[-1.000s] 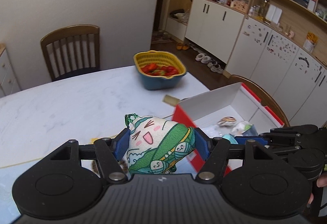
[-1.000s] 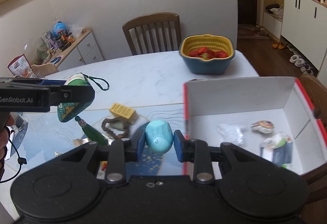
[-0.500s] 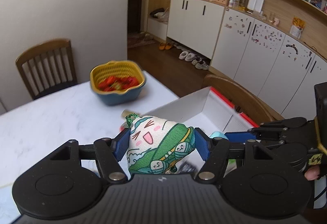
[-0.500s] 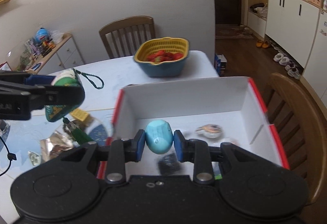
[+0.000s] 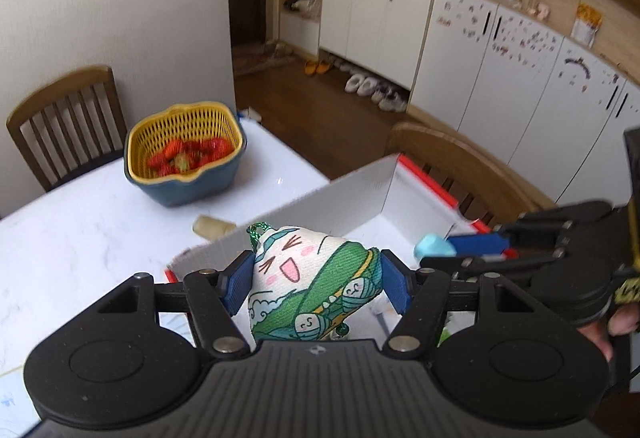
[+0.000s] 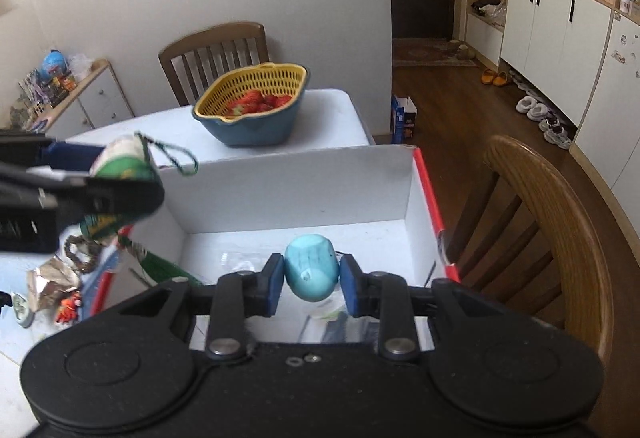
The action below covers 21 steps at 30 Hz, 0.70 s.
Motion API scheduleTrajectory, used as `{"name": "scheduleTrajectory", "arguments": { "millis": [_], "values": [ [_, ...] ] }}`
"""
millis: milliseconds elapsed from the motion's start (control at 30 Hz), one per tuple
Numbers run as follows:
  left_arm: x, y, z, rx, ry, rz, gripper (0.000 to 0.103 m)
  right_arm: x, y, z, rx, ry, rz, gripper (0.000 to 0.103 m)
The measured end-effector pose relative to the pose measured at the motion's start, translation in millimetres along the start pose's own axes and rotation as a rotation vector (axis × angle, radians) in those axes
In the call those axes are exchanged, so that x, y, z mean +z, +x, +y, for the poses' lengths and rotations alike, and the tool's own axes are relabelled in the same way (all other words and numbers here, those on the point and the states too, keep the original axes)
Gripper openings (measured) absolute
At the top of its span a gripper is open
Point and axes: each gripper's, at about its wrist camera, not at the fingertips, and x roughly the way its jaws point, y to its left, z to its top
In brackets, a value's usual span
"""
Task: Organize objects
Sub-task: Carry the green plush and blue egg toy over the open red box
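Pads of my left gripper (image 5: 316,286) were clamped on both sides of a cloth pouch (image 5: 312,286) printed with a laughing face and green wrapping, its green cord loop at the top. My right gripper (image 6: 311,284) was closed on a small light-blue egg-shaped toy (image 6: 311,270), held between the blue pads.

Both loads hung over the open white box (image 6: 296,194) with red edges: the toy well inside its walls, the pouch near the box's left wall and corner. A few small items lay on the box floor, partly hidden by the gripper bodies. A yellow basket (image 6: 256,90) of strawberries stood on the white table (image 5: 80,230) beyond the box, and loose clutter lay on the table to the box's left.

Step in hand, as I judged it: transport to the box, release not yet done. The next move called for lowering each gripper clear of the walls, then parting the pads so each item dropped onto bare floor.
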Motion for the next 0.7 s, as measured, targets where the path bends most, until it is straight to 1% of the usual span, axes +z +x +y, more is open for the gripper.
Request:
{"name": "scheduleTrajectory", "arguments": {
  "millis": [133, 367, 467, 600, 700],
  "values": [
    [-8.1, 22.3, -0.7, 0.032, 0.013, 0.038, 0.066, 5.6, 19.5, -7.5, -0.011, -0.017, 0.033, 0.028],
    [-19.7, 54.2, -1.0, 0.051, 0.020, 0.109, 0.066, 22.7, 58.1, -15.8, -0.025, -0.022, 0.086, 0.028],
    [-23.1, 64.1, -0.3, 0.056, 0.022, 0.129, 0.066, 26.1, 74.2, -16.2, -0.023, -0.022, 0.116, 0.028],
    [-25.2, 75.0, 0.7, 0.082, 0.026, 0.149, 0.066, 31.7, 92.1, -13.4, -0.038, -0.040, 0.139, 0.028],
    [-25.4, 84.2, 1.9, 0.084, 0.029, 0.160, 0.066, 35.0, 104.8, -13.7, -0.055, -0.043, 0.159, 0.028]
  ]
}}
